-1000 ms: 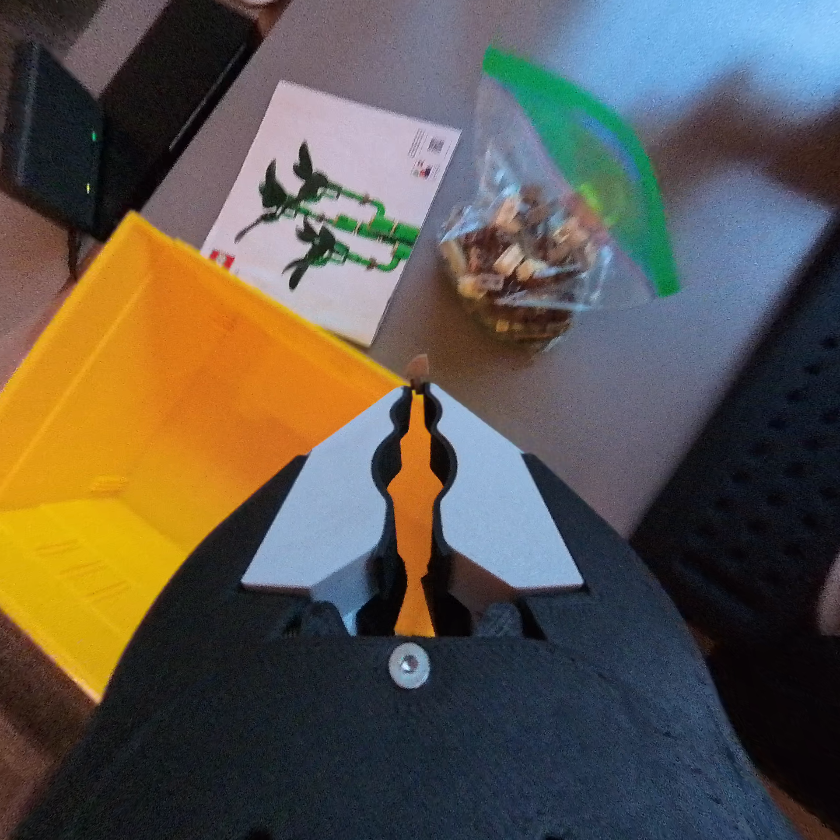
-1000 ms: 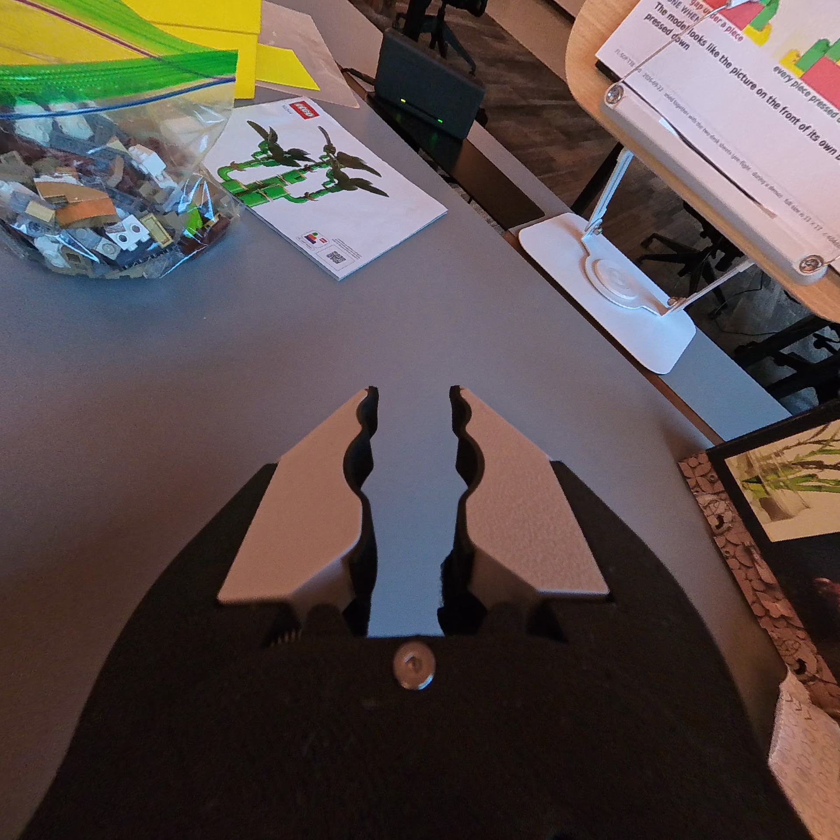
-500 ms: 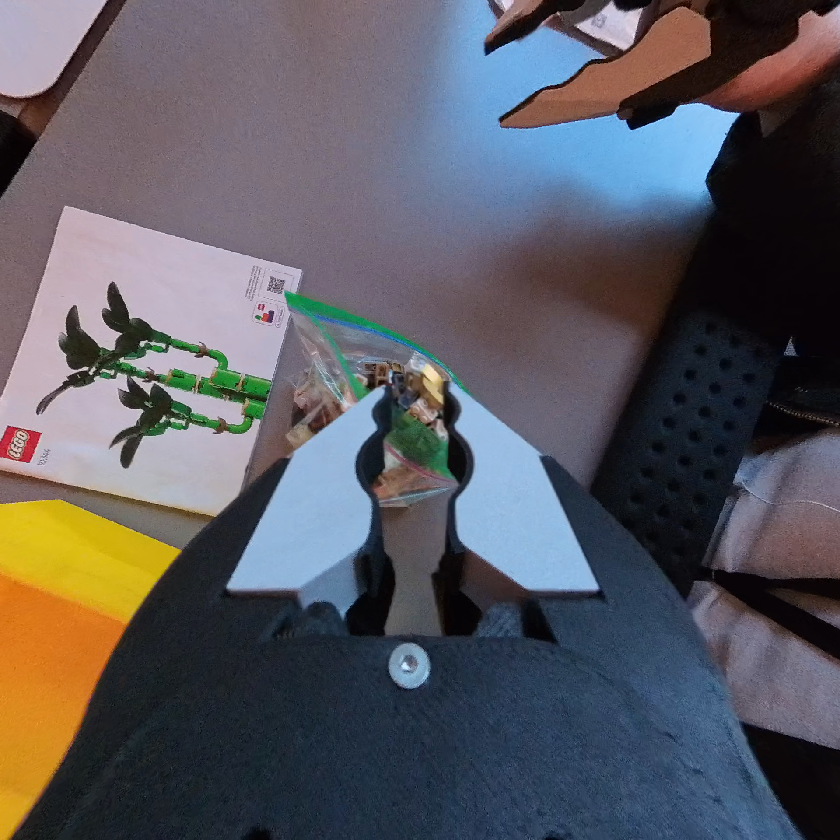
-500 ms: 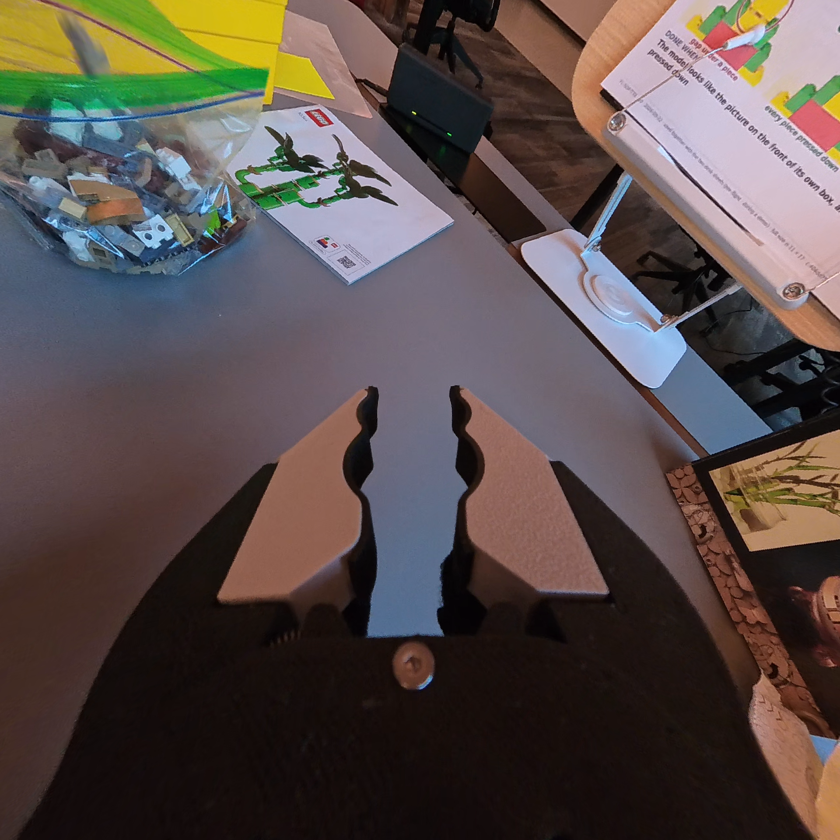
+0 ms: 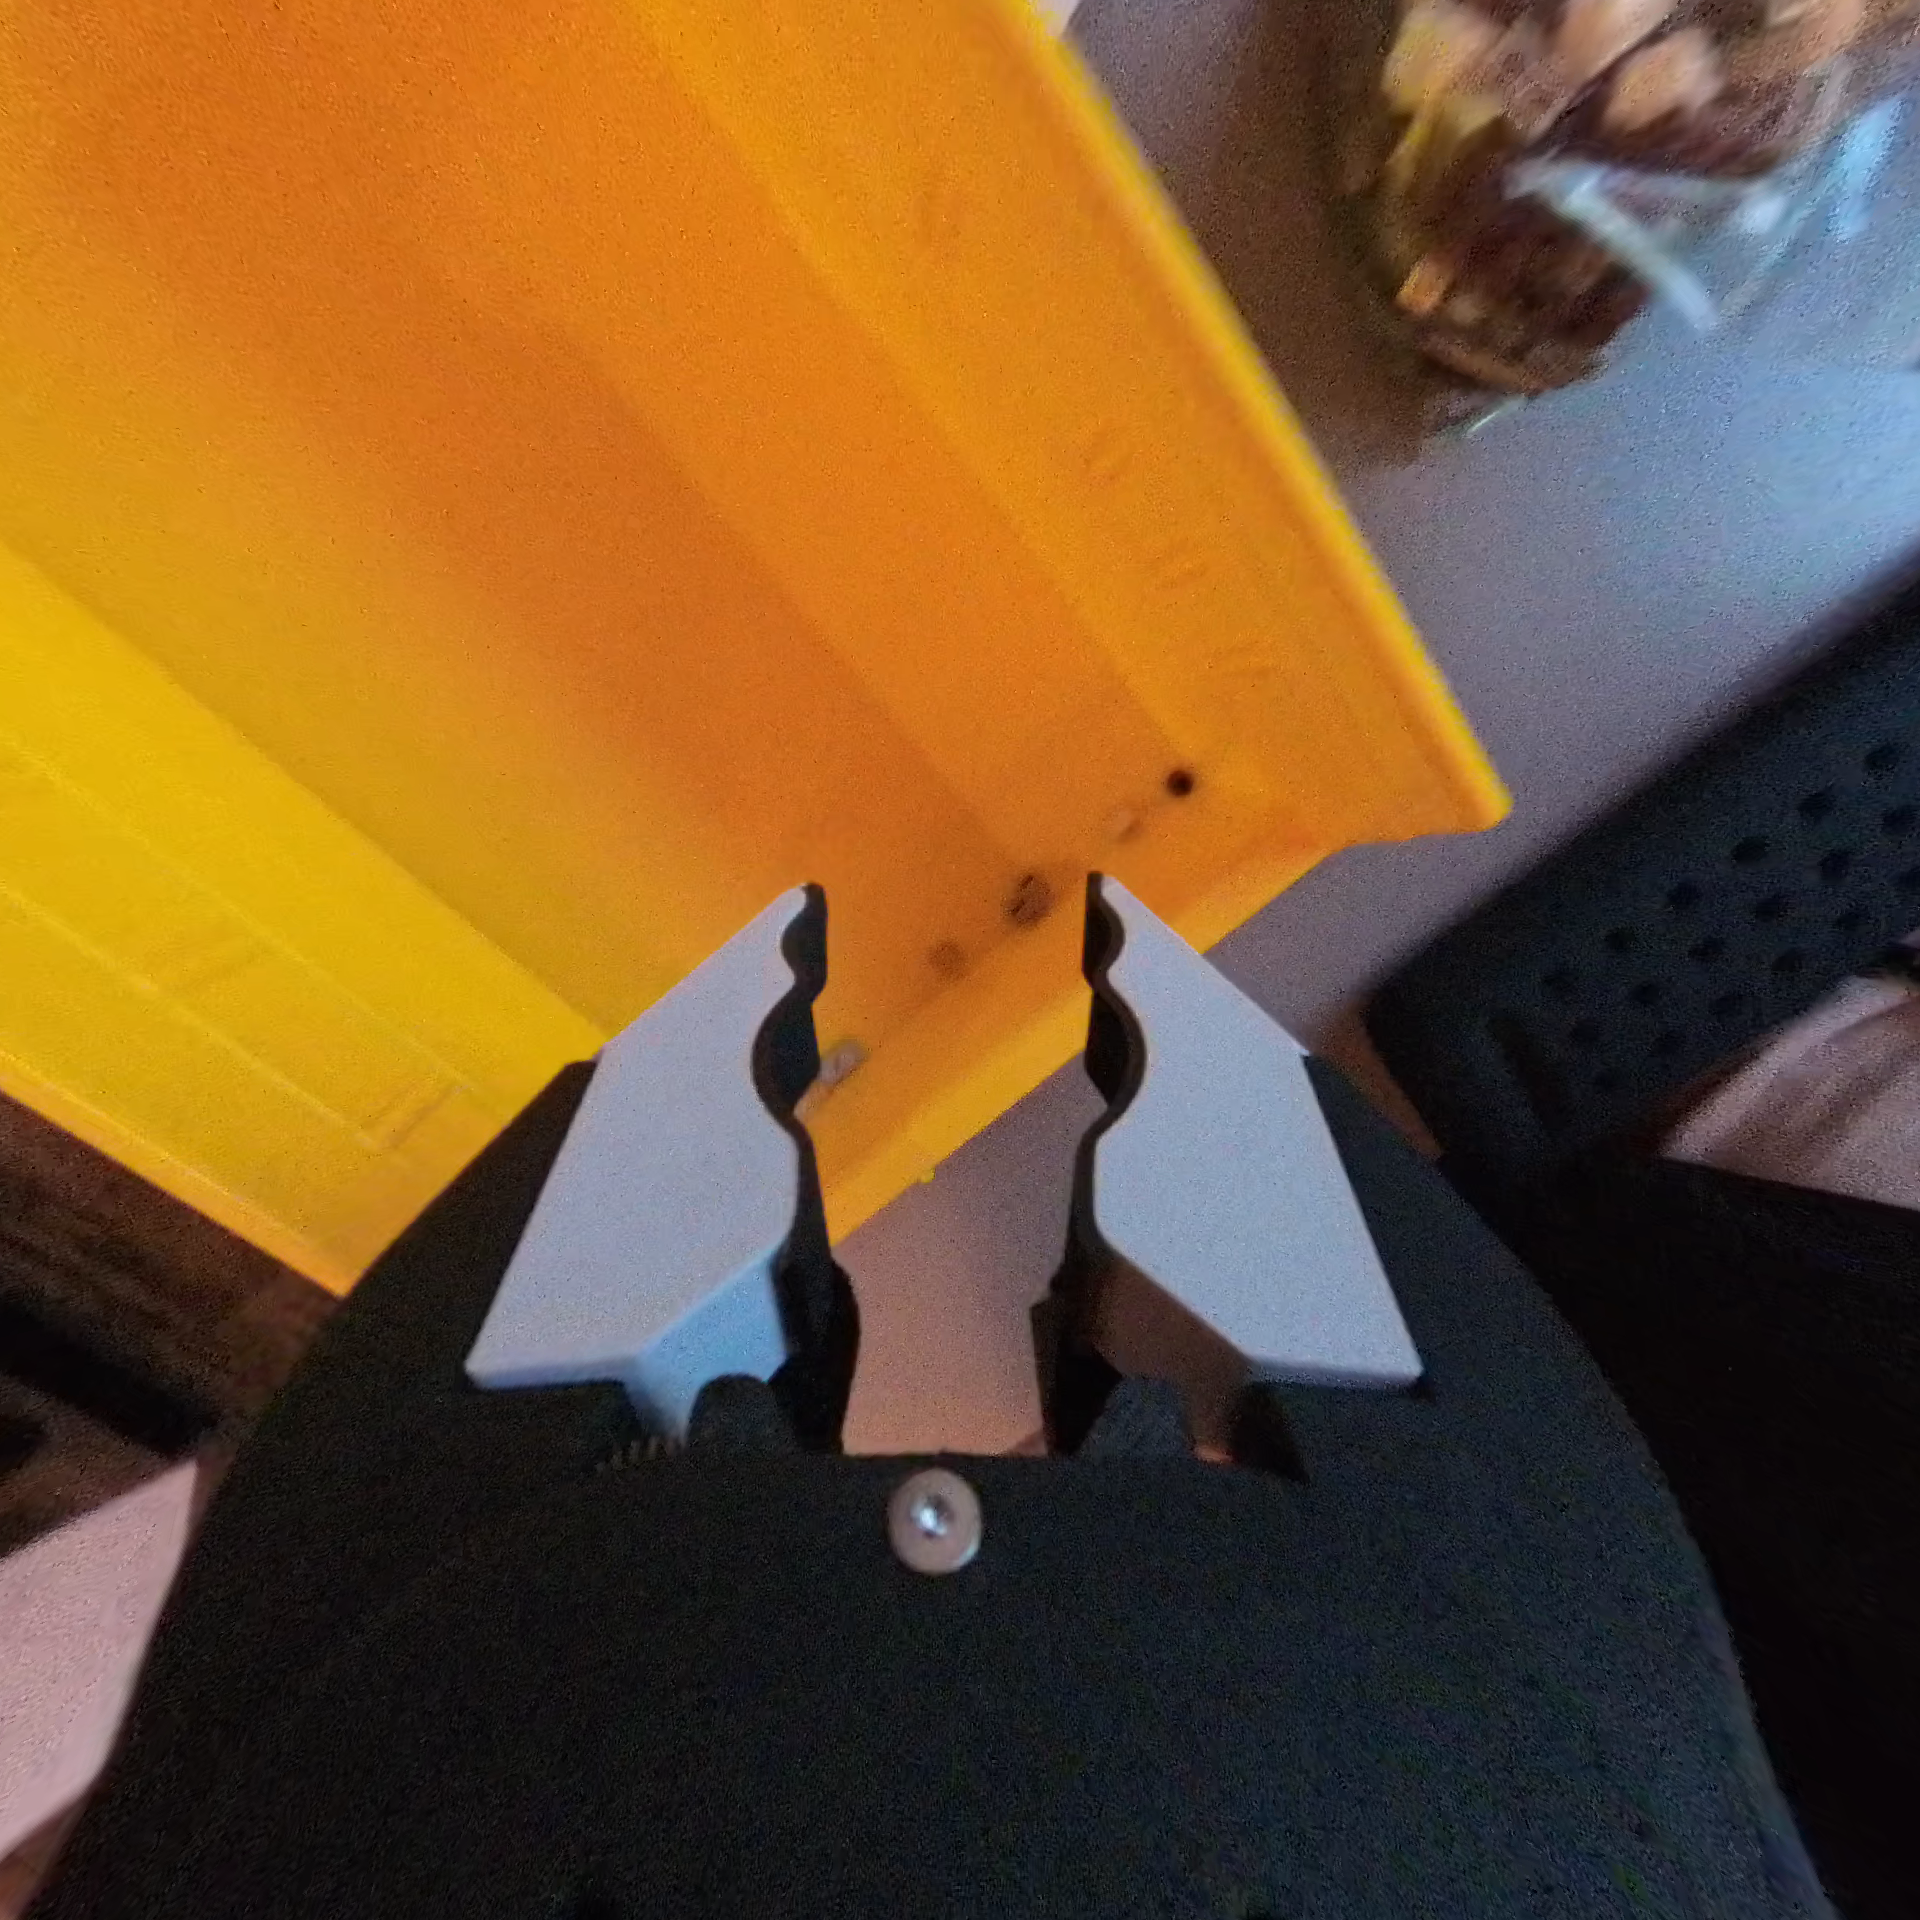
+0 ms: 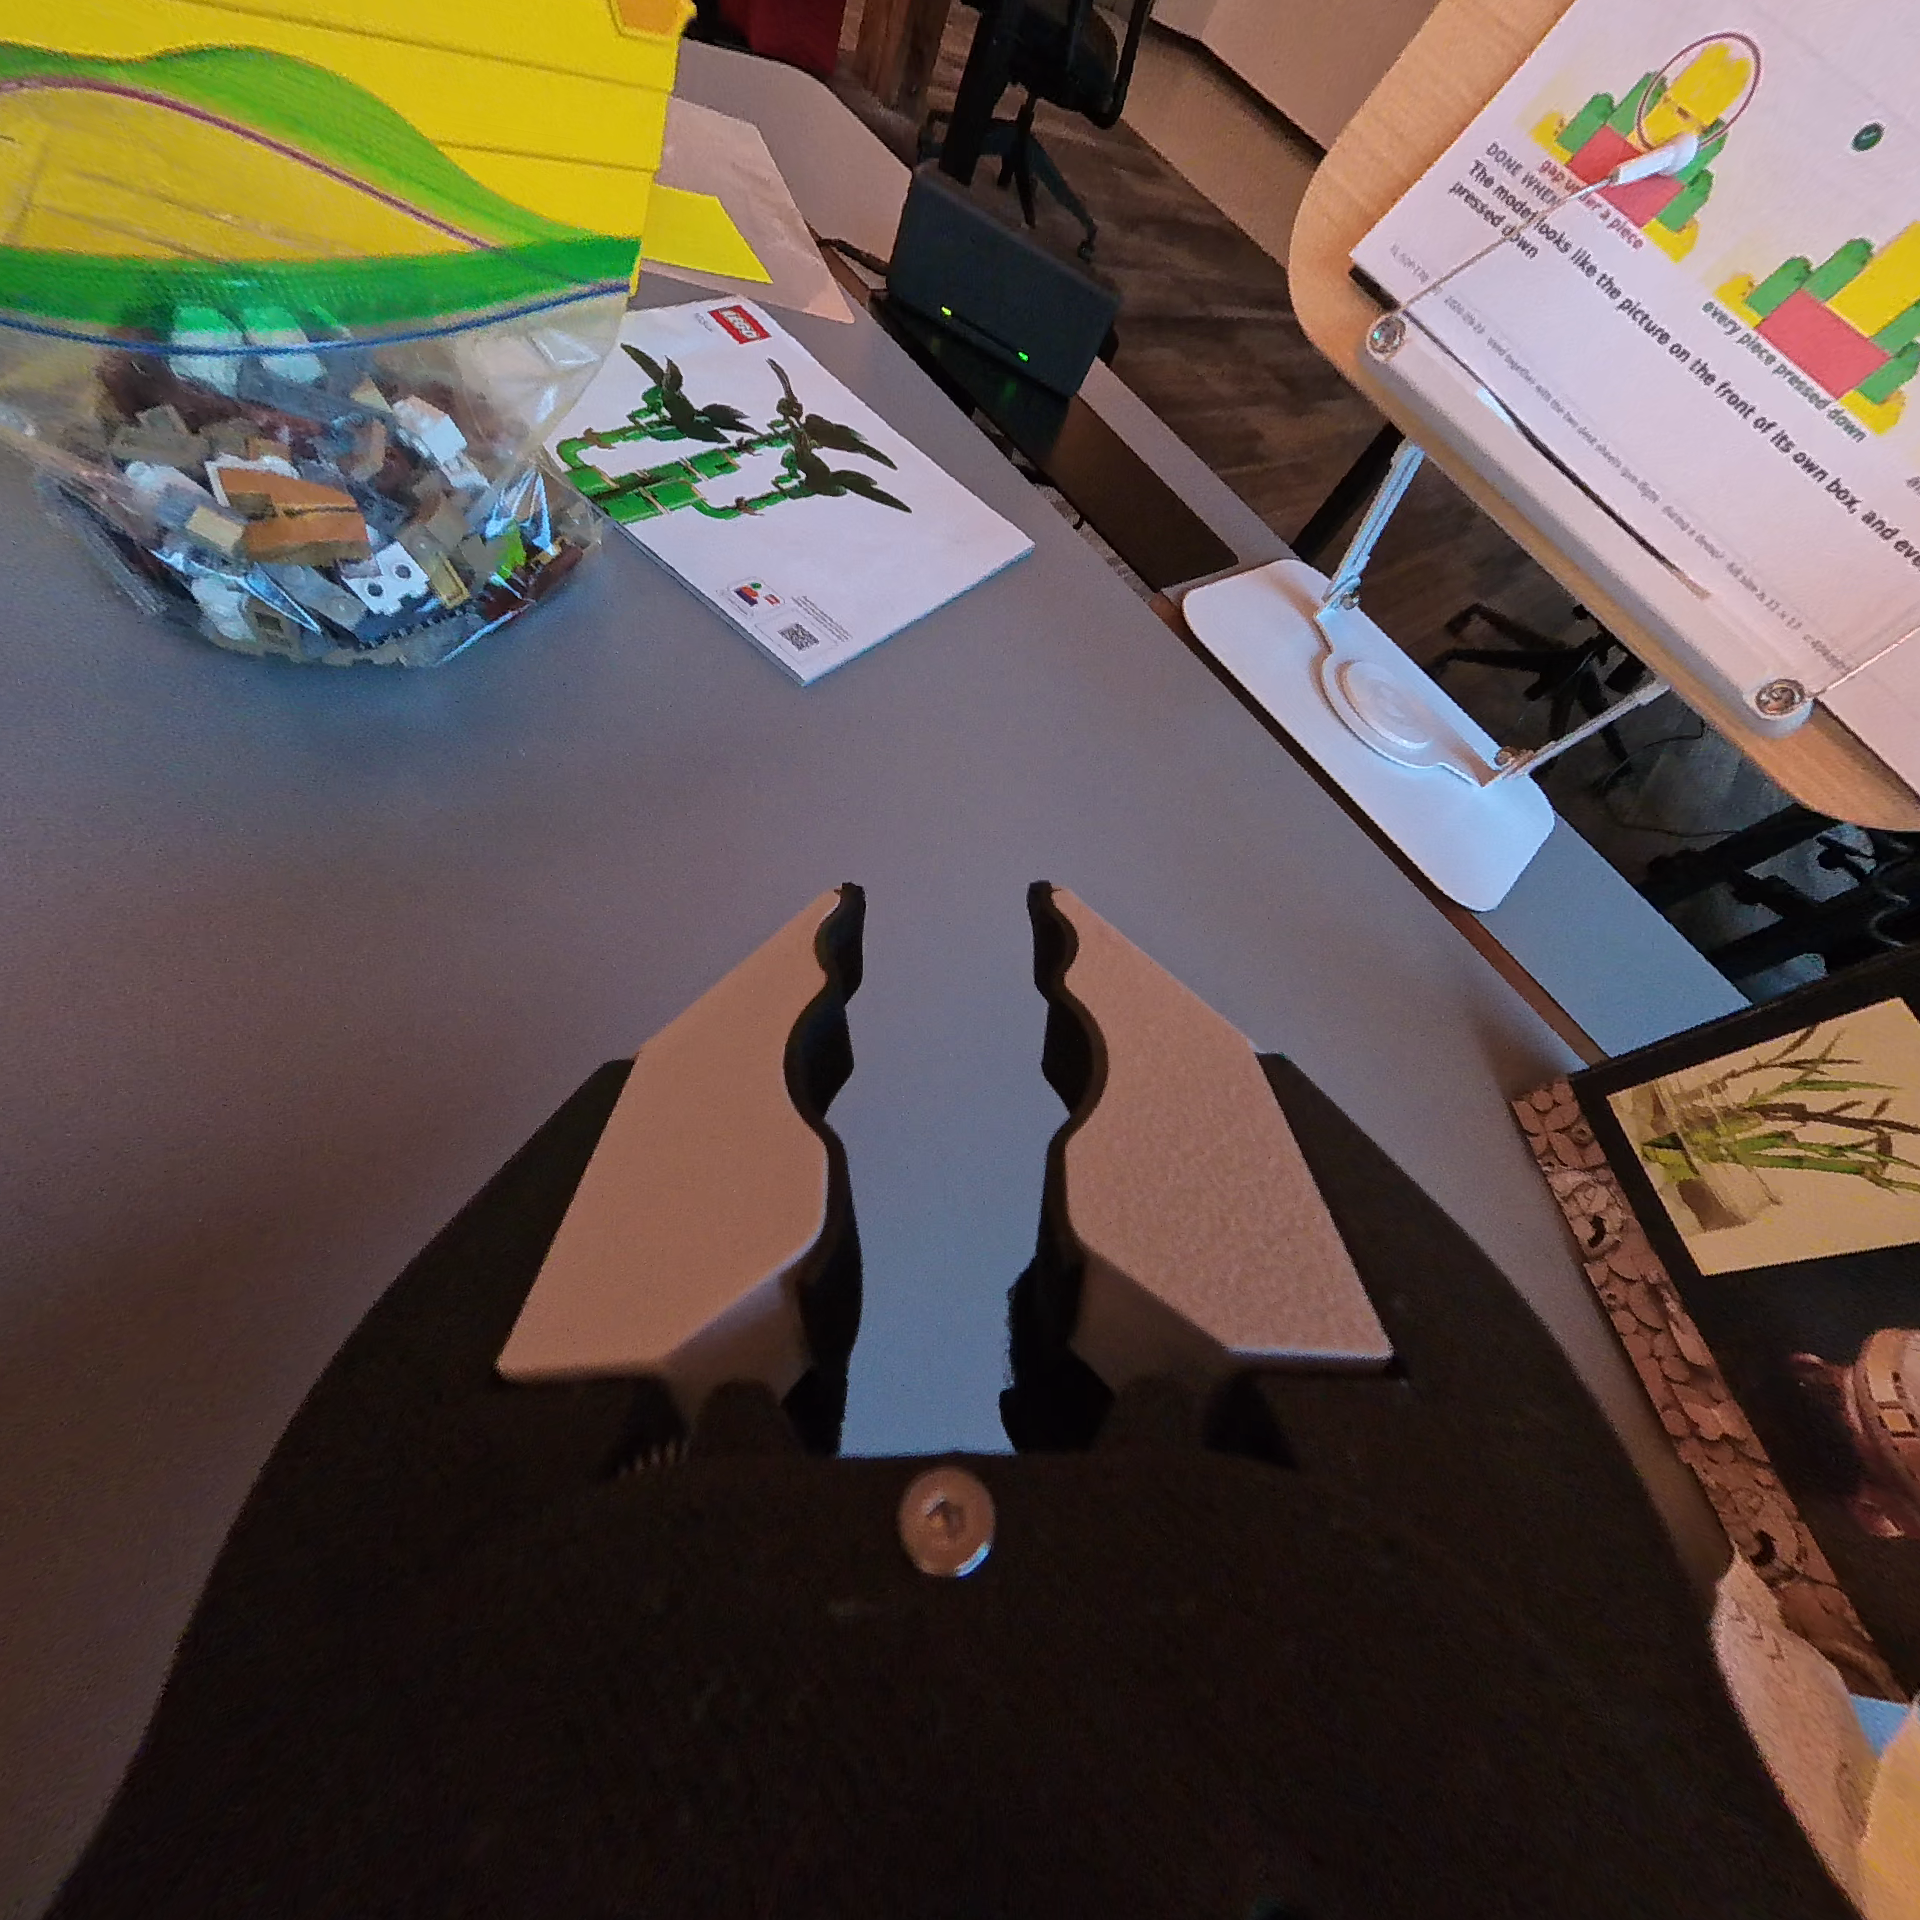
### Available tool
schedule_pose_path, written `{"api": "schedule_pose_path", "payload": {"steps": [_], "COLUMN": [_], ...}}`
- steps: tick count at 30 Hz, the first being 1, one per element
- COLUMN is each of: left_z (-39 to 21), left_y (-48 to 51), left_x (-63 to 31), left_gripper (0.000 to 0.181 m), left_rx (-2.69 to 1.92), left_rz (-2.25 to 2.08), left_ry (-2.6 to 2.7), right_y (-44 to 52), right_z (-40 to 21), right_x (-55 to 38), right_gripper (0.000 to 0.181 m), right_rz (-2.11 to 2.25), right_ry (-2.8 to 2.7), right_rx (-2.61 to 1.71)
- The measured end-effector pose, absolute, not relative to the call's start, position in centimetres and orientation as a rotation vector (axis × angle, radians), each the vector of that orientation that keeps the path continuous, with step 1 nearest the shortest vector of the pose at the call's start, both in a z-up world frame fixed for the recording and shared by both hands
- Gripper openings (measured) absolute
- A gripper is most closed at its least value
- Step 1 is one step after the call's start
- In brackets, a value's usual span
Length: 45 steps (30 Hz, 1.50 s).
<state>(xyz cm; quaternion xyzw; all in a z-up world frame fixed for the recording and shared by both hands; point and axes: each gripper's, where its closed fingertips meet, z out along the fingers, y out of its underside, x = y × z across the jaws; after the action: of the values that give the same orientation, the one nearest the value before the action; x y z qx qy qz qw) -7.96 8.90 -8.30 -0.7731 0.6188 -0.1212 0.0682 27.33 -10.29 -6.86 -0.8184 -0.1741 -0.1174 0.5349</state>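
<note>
Empty, parted left tongs [image 5: 948,904] are held over a yellow bin's [image 5: 623,468] corner; right tongs [image 6: 943,902], likewise released, over bare table [image 6: 416,831].

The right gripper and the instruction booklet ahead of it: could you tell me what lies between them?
Nothing: in the right wrist view, only bare grey table separates the open right gripper from the booklet.

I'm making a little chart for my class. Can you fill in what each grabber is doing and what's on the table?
left gripper: open, empty, over the near corner of the yellow bin
right gripper: open, empty, above bare grey table
bag of bricks: clear, green zip top, beside the bin
booklet: flat, right of the bag
bin contents: a few small specks, blurred
</note>
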Motion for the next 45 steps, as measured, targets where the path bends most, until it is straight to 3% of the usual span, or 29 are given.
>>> {"api": "schedule_pose_path", "payload": {"steps": [3, 7, 11, 15, 17, 24, 31, 45], "left_z": [-11.2, -14.1, -15.9, -15.7, -15.4, -15.7, -16.2, -16.1], "left_y": [9.3, 8.5, 8.4, 7.4, 6.6, 6.3, 6.9, 7.2], "left_x": [-10.7, -12.6, -13.0, -12.1, -11.8, -12.1, -12.8, -12.8], "left_gripper": [0.045, 0.06, 0.061, 0.053, 0.058, 0.059, 0.038, 0.013], "left_rx": [-2.533, -2.731, -2.852, -2.978, -3.063, -3.143, -3.194, -3.169], "left_rz": [-0.272, -0.172, -0.143, -0.301, -0.381, -0.141, 0.237, 0.132], "left_ry": [1.877, 1.901, 1.813, 1.66, 1.571, 1.424, 1.36, 1.442], "right_y": [-10.1, -10.2, -10.2, -10.2, -10.2, -10.2, -10.5, -10.7], "right_z": [-6.2, -6.6, -7.1, -7.8, -8.3, -9.0, -9.5, -9.5], "right_x": [27.0, 27.6, 28.1, 28.0, 27.8, 27.3, 27.2, 26.6], "right_gripper": [0.031, 0.032, 0.032, 0.032, 0.032, 0.032, 0.032, 0.032], "right_rz": [-0.27, -0.278, -0.287, -0.305, -0.315, -0.307, -0.323, -0.326], "right_ry": [-0.4, -0.369, -0.359, -0.39, -0.409, -0.444, -0.47, -0.51], "right_rx": [-1.925, -1.942, -1.965, -1.999, -2.02, -2.049, -2.078, -2.077]}}
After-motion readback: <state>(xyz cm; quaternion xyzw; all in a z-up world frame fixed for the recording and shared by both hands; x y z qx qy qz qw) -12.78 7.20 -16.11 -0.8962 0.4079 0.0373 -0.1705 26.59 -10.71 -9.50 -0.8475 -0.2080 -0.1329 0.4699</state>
